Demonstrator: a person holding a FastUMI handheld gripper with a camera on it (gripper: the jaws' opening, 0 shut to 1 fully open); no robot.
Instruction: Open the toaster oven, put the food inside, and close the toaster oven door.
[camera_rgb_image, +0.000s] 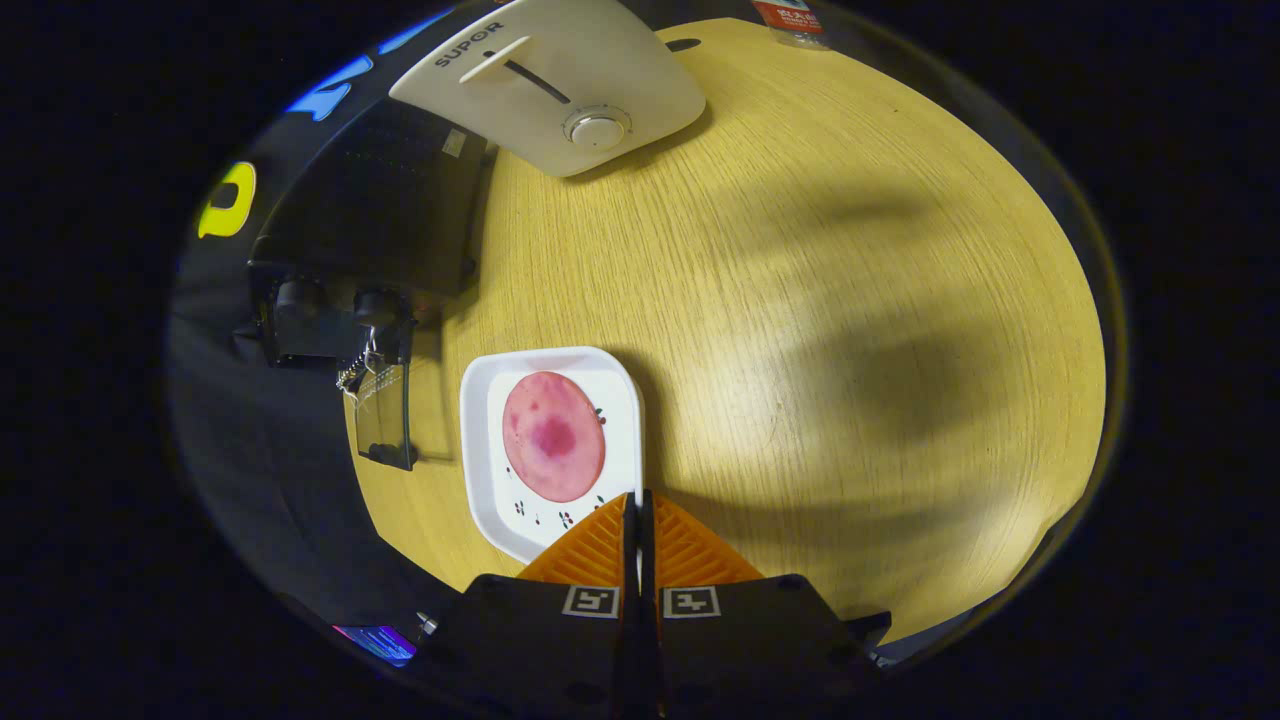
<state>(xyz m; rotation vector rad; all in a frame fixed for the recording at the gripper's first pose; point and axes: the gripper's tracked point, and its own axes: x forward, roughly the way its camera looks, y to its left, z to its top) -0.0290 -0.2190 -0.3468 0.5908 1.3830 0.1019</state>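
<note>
A round pink slice of food (553, 436) lies flat on a white square plate (480, 440) on the wooden table. My gripper (638, 497) is shut with its fingers pressed together and nothing between them; the tips hover over the plate's rim, just beside the slice. The black toaster oven (380, 200) stands beyond the plate to the left, two knobs (300, 300) on its front. Its glass door (385, 420) appears swung out from the body toward the plate, with a small chain at its hinge side.
A white appliance (560, 85) with a lever and a round dial sits at the far end of the table (850, 300). A bottle with a red label (795, 18) stands at the far edge. Bare wood stretches right of the plate.
</note>
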